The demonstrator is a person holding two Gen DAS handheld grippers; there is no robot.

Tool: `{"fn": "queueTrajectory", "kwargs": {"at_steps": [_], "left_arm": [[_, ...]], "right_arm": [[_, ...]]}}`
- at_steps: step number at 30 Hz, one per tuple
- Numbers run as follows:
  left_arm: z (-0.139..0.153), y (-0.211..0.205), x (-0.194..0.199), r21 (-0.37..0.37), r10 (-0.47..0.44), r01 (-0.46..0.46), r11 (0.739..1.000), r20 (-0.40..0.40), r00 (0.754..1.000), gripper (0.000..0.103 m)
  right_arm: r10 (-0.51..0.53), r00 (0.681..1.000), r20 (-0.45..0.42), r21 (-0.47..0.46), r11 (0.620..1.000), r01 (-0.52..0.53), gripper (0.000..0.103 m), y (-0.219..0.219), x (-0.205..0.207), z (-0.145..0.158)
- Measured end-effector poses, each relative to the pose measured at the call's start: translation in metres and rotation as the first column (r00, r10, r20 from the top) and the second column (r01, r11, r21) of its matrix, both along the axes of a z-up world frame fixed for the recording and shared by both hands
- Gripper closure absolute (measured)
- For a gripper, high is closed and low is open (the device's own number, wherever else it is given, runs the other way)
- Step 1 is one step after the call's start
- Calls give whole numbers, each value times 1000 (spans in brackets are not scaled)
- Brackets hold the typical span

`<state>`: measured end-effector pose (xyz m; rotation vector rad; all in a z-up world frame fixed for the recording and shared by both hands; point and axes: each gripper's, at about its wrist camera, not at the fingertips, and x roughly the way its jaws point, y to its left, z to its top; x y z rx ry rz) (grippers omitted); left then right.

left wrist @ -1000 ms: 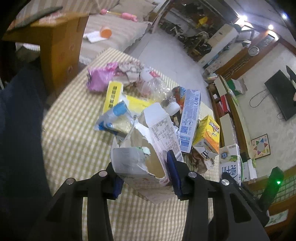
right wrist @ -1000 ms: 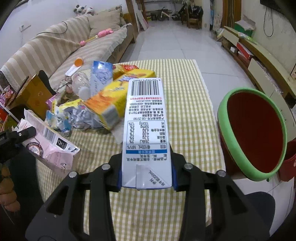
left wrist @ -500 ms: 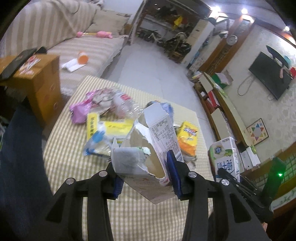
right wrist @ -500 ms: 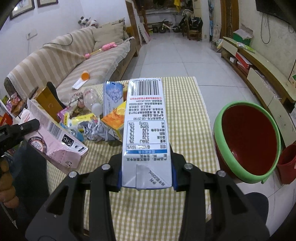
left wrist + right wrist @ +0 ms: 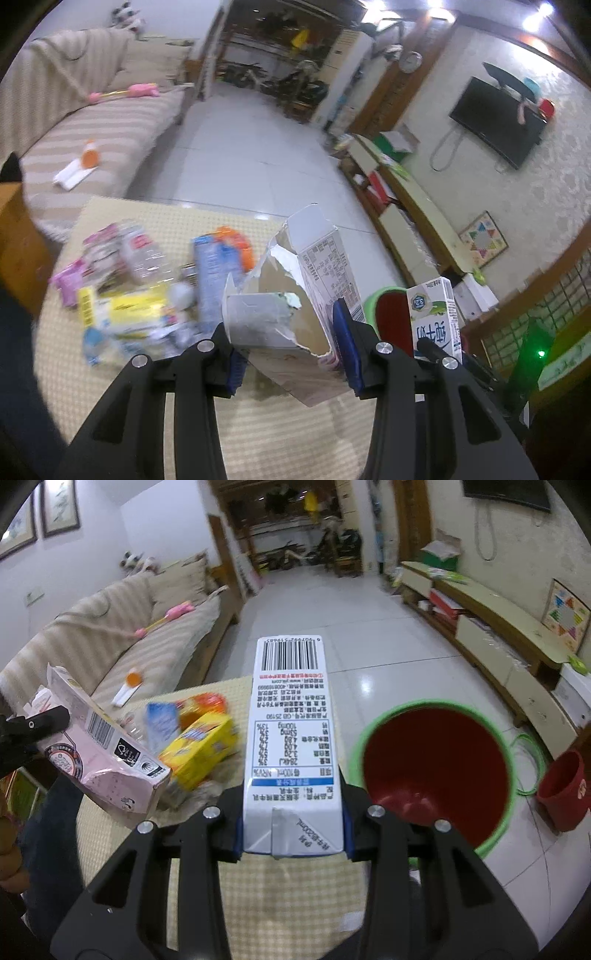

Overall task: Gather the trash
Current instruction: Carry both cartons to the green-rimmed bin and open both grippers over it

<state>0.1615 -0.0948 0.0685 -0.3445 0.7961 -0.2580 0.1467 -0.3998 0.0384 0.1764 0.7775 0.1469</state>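
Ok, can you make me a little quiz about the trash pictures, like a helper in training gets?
1. True or false: the right gripper holds a white milk carton.
2. What color is the rim of the red bin? A) blue B) green C) yellow
3. Fill in: the left gripper grips a torn pink ____.

Key: 1 true; 2 B; 3 carton.
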Motion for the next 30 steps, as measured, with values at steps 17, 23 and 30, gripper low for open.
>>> {"fn": "queueTrajectory", "kwargs": {"at_steps": [17,23,30], "left_arm": [[-6,-149,81,5,-202,202,979,-11,979,63],[-21,-178,97,24,-232,233,972,-41,972,63],[-34,-205,108,63,-259,263,963,-69,963,59]], "right_arm": [[-206,977,-45,6,978,207,66,-125,25,-31],[-216,973,-83,9,976,218,66,-143,31,-51],[-213,969,-124,-3,977,215,66,-145,35,-67]]}}
